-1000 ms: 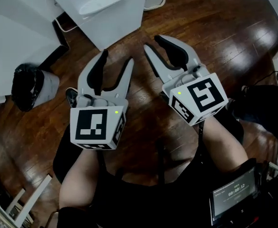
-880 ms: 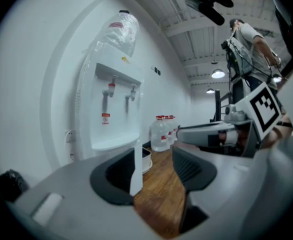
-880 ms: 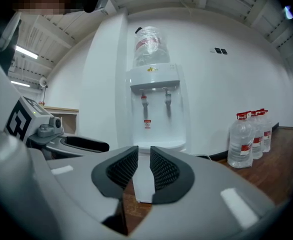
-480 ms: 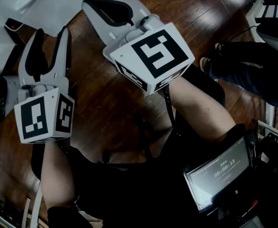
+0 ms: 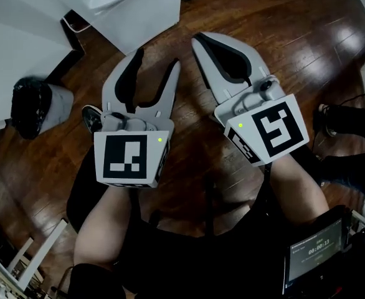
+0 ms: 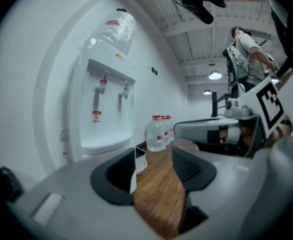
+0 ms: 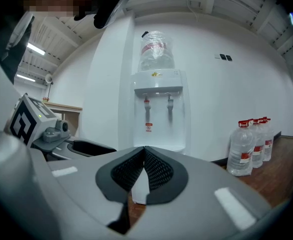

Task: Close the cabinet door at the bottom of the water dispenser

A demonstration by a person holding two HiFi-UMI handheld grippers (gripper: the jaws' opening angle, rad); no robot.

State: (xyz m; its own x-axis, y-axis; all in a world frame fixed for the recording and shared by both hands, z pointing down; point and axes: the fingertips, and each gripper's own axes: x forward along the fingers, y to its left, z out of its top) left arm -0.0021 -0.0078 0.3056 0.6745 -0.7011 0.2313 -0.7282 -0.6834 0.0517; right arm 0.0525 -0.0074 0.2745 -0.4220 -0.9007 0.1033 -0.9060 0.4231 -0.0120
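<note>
Right gripper (image 7: 144, 150) just pinched its jaws together empty, left gripper (image 6: 154, 159) stays spread, both facing the water dispenser (image 7: 159, 111): a blunt tip for door-pushing.

Base of water dispenser (image 7: 159, 115) behind right tool (image 7: 144, 151)

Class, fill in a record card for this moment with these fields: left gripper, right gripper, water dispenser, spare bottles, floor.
left gripper: jaws apart, nothing between them
right gripper: jaws together at the tips, holding nothing
water dispenser: white, upturned bottle on top, ahead of both grippers, untouched
spare bottles: on the floor beside the dispenser
floor: dark wood boards
</note>
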